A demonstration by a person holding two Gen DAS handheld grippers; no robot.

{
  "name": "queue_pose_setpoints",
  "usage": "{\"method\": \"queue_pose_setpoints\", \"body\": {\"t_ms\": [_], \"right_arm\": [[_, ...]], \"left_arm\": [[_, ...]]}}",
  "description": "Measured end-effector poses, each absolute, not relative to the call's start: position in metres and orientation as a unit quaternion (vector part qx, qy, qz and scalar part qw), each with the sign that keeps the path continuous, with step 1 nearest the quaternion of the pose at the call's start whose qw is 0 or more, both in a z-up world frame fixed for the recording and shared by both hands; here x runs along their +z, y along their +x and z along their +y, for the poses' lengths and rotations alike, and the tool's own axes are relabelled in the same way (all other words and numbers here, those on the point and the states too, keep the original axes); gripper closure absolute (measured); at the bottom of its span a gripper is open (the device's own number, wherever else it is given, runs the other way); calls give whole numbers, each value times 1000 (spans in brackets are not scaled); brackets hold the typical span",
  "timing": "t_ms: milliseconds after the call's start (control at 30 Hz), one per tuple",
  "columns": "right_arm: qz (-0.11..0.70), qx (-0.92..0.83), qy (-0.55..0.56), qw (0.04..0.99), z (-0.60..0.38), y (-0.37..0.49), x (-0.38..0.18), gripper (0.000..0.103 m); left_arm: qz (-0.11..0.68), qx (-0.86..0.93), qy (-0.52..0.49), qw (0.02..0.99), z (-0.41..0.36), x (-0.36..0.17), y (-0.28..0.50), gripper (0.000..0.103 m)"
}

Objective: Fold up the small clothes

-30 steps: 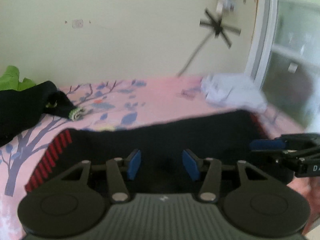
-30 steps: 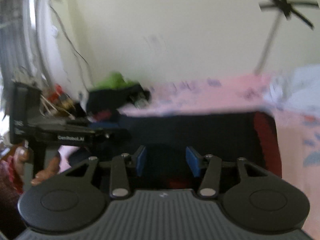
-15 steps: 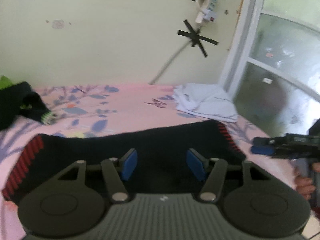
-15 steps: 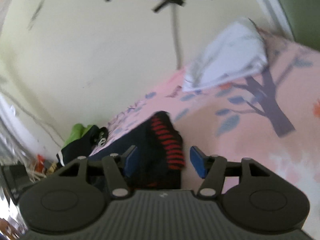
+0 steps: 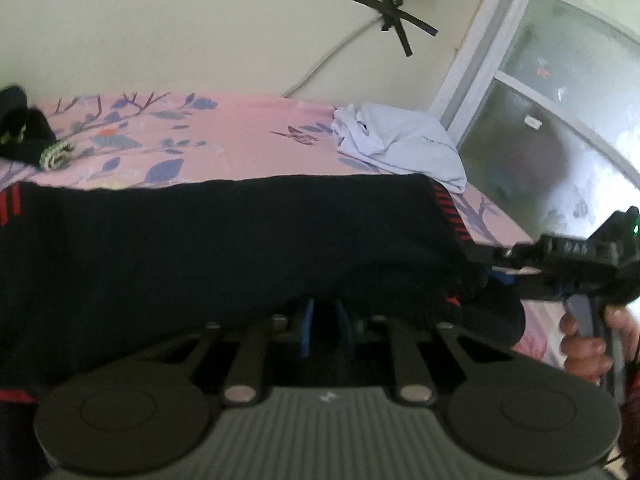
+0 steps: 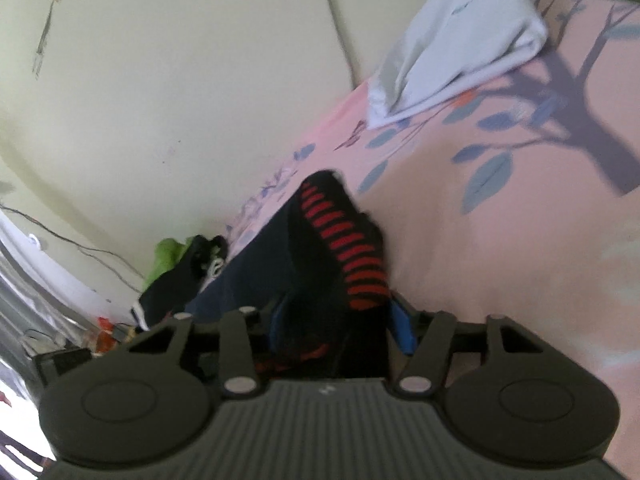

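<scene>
Left wrist view: left gripper (image 5: 323,322) fingers just closed, clenching black garment (image 5: 224,236) near edge; right gripper (image 6: 340,320) closing onto striped end. Pink bed (image 5: 248,132) beyond lies free.

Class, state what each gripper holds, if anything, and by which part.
Both hold the black garment: left gripper pinches its near edge; right gripper has closed around its red-striped end.

Two close wrist views, shared bedsheet (image 5: 248,128)
</scene>
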State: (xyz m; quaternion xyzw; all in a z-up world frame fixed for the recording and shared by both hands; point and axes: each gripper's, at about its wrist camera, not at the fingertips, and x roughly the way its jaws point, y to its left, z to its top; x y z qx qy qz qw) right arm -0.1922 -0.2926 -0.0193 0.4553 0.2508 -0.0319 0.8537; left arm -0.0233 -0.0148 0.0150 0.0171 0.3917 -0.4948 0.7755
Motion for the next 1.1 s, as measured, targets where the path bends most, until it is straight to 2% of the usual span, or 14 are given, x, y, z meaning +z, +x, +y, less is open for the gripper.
{"method": "queue_pose_setpoints", "body": {"t_ms": [100, 200, 333, 467, 500, 667, 733, 767, 800, 833, 867, 900, 967, 1100], "right_arm": [[263, -12, 479, 838, -288, -182, -22, 71], [234, 36, 485, 842, -285, -178, 3, 72], [213, 109, 419, 876, -256, -157, 60, 73], [234, 172, 343, 893, -208, -113, 94, 76], [242, 185, 331, 893, -197, -102, 96, 76], [293, 243, 268, 885, -130, -42, 95, 76], [323, 247, 247, 880, -105, -14, 83, 70], [341, 252, 239, 873, -94, -2, 73, 55], [368, 263, 233, 861, -82, 12, 61, 46], [392, 278, 227, 847, -71, 24, 50, 46], [386, 284, 216, 850, -64, 26, 48, 41], [382, 287, 203, 854, -60, 23, 50, 37], [379, 295, 187, 857, -59, 14, 61, 38], [344, 300, 203, 866, -87, -18, 81, 40]], "left_arm": [[395, -499, 0, 771, -11, 12, -19, 89], [401, -502, -14, 766, -8, 11, -15, 89], [394, -504, -15, 768, -4, 13, -18, 89], [351, -515, -35, 781, 33, 28, -29, 76], [334, -514, -42, 789, 50, 32, -32, 69], [289, -458, -99, 835, 146, 47, -34, 54], [286, -416, -118, 855, 177, 50, -30, 48], [285, -395, -124, 864, 190, 51, -29, 44], [285, -378, -131, 871, 200, 52, -26, 42], [287, -365, -140, 874, 208, 52, -24, 40], [290, -357, -147, 876, 213, 52, -20, 34], [292, -348, -153, 877, 215, 52, -16, 21], [288, -343, -161, 879, 214, 54, -14, 13], [282, -362, -140, 877, 190, 59, -6, 10]]}}
